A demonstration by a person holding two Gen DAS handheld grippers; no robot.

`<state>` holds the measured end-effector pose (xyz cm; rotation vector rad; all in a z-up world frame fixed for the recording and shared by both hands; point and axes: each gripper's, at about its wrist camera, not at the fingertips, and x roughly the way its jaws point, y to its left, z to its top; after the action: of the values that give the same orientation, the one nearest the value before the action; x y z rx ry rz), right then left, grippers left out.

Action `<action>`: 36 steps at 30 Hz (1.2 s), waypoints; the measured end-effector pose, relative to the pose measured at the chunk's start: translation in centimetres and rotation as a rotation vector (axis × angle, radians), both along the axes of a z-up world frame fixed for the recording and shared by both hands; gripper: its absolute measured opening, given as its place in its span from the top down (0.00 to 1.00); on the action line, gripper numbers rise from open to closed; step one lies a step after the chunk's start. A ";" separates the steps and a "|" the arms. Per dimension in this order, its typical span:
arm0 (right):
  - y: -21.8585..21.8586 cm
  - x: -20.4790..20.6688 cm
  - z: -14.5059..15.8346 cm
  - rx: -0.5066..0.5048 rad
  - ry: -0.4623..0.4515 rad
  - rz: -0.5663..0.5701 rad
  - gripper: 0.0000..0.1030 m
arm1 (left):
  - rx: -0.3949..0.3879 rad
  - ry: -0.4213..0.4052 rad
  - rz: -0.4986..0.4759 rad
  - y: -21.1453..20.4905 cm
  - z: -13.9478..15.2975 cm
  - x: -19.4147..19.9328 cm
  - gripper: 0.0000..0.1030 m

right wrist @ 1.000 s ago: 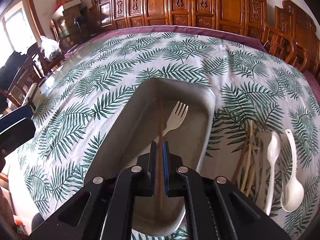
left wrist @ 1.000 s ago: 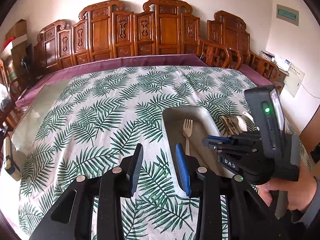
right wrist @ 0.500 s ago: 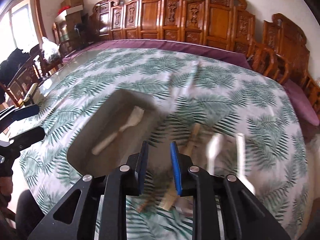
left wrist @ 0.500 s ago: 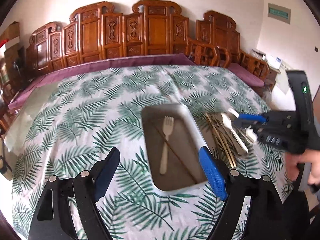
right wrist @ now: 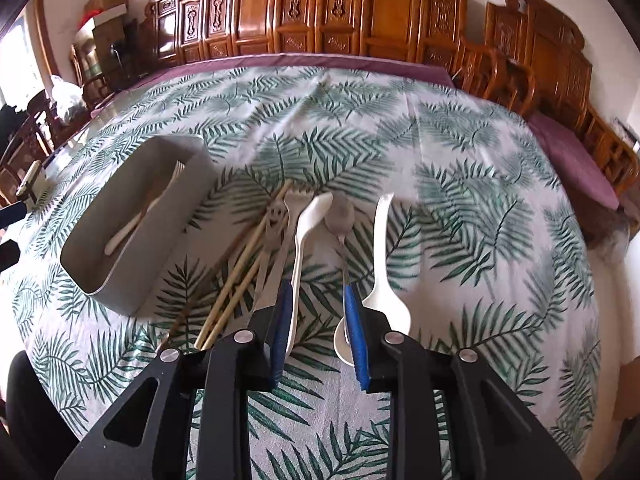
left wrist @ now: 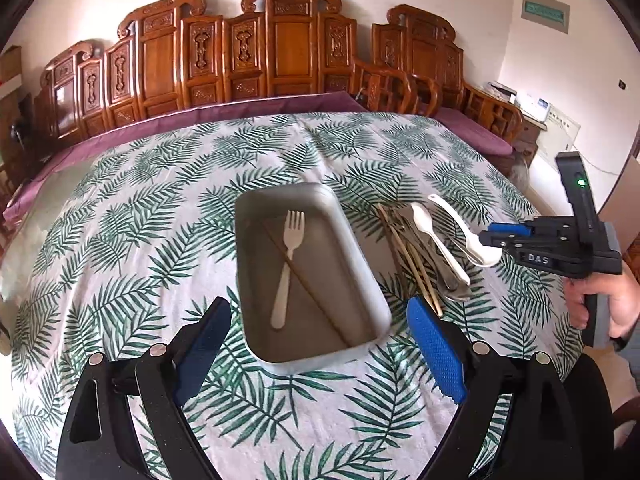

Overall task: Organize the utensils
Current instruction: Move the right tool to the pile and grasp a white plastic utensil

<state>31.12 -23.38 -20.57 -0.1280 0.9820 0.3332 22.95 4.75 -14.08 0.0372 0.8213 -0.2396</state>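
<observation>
A grey tray (left wrist: pixel 362 280) on the leaf-print cloth holds a white fork (left wrist: pixel 286 268) and one brown chopstick (left wrist: pixel 316 288). My left gripper (left wrist: pixel 318 304) hangs in front of the tray, its jaws wide and still opening, with nothing gripped. Right of the tray lie chopsticks (right wrist: pixel 240 268), a smiley metal utensil (right wrist: pixel 276 220), a white spoon (right wrist: pixel 306 224), a metal spoon (right wrist: pixel 340 216) and a white soup spoon (right wrist: pixel 384 276). My right gripper (right wrist: pixel 318 286) hovers over this pile, jaws partly apart and opening, pads pressing on nothing. The left wrist view shows the right gripper (left wrist: pixel 490 236) beside the pile.
The tray (right wrist: pixel 160 248) sits left of the pile in the right wrist view. Carved wooden chairs (left wrist: pixel 280 52) line the table's far side. A hand (left wrist: pixel 608 300) holds the right gripper near the table's right edge. Cloth stretches bare beyond the tray.
My right gripper let go of the chopstick in the tray, swung right over the loose pile and parted its jaws. My left gripper opened wide, with the tray now centred before it.
</observation>
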 end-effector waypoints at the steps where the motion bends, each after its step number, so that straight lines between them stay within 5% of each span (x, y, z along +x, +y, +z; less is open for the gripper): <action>1: 0.1 0.2 -0.5 0.001 0.009 0.004 0.72 | 0.005 0.000 -0.004 -0.2 -0.1 0.0 0.16; 14: 2.0 4.4 -3.8 0.036 0.100 0.010 0.72 | 0.003 0.021 -0.034 -3.1 -0.7 1.1 0.16; 22: 1.8 5.4 -4.7 0.069 0.135 0.016 0.93 | 0.008 0.041 -0.052 -5.3 -1.5 1.4 0.17; 36: -1.3 0.7 -0.5 0.108 0.040 0.046 0.96 | 0.037 0.070 -0.064 -10.5 -3.0 3.3 0.17</action>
<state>31.87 -24.67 -21.07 -0.0461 0.9998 0.4321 26.25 -5.76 -17.11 0.0901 0.8947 -0.2877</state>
